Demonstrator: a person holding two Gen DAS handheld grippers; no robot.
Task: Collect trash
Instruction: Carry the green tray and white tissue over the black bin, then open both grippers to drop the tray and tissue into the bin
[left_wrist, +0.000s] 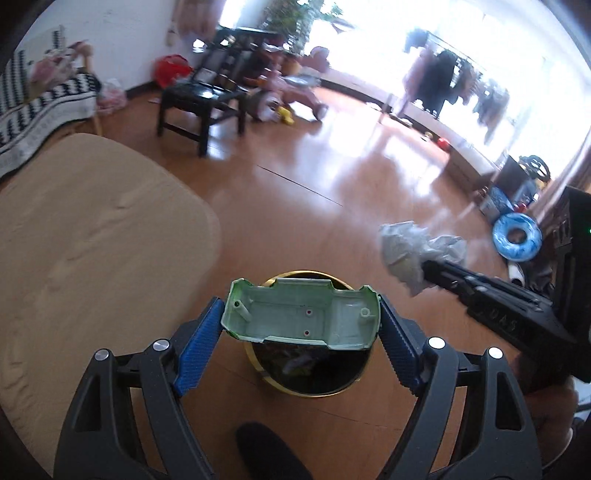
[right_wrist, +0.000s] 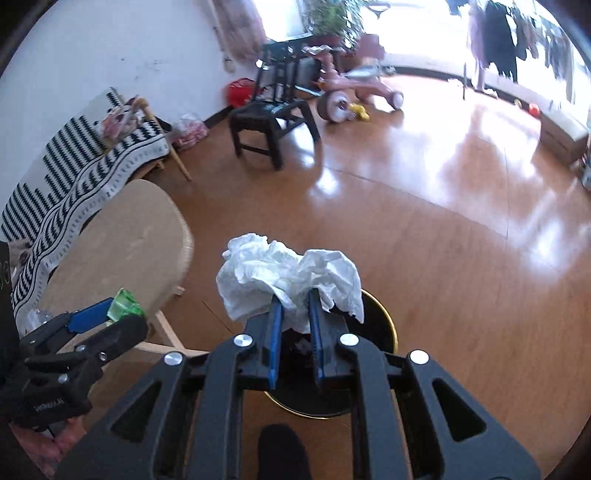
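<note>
Left wrist view: the left gripper (left_wrist: 301, 317) is pitched downward, its jaws spread wide and clamped on the two ends of a green plastic car shell (left_wrist: 301, 314), which is held directly above the open, gold-rimmed trash bin (left_wrist: 314, 384) on the wooden floor (left_wrist: 332, 166). The right gripper (left_wrist: 428, 271) is seen entering from the right, with crumpled white tissue (left_wrist: 413, 251) at its tips.

Right wrist view: the right gripper (right_wrist: 295, 306) is angled downward, its jaws nearly closed and pinched on the crumpled white tissue (right_wrist: 288, 273) over the trash bin (right_wrist: 380, 325). The left gripper (right_wrist: 110, 314) is shown at lower left, beside a beige table (right_wrist: 122, 243).
</note>
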